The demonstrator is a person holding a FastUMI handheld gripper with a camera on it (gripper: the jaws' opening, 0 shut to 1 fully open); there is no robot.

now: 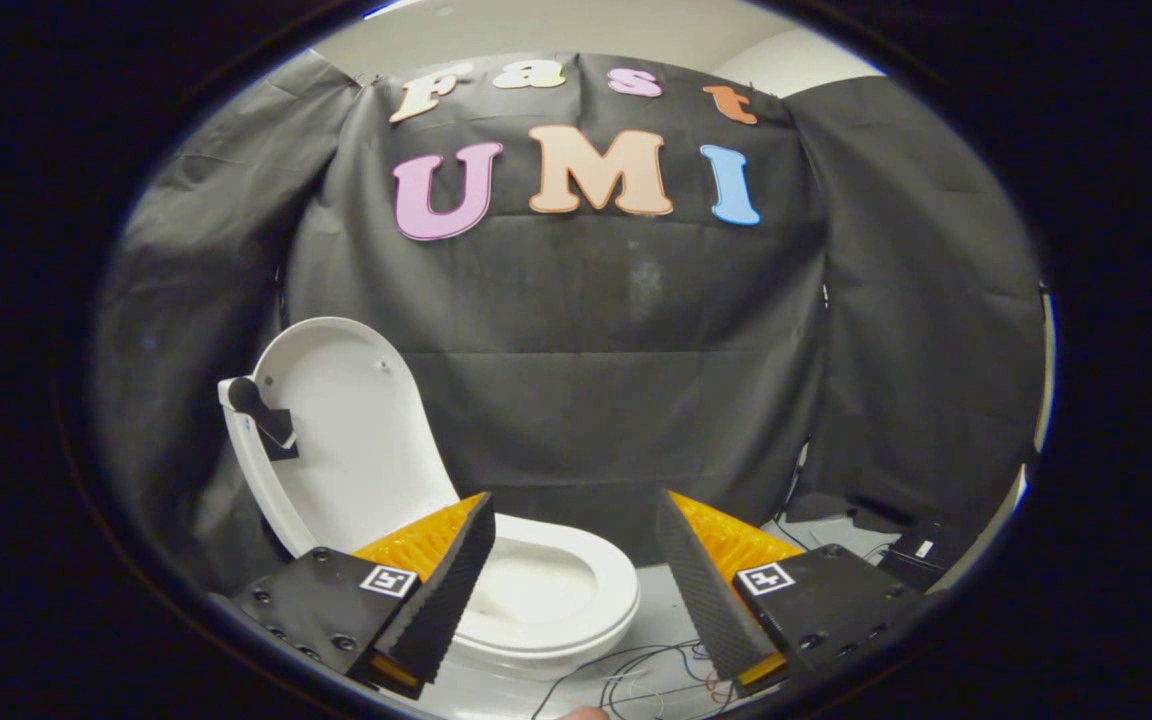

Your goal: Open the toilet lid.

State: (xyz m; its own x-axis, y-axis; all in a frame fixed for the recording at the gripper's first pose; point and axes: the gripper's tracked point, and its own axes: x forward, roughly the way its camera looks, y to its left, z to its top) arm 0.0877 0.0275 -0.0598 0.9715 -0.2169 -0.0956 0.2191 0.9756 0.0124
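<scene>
Black-draped booth, raised toilet lid [351, 430] beyond and left of the empty, wide-spread hand-held gripper [574, 520].

Gripper [573, 520] level, fingers [446, 590] spread wide apart — nothing held between.

The toilet [546, 590] and its raised lid [356, 440] are plain white, with a black knob [254, 405] on the lid. The tool [576, 545] is black with ribbed black fingers [451, 595], orange ridged backs and black-and-white square markers. Thin dark wires [636, 670] cross the pale floor [661, 600].
</scene>
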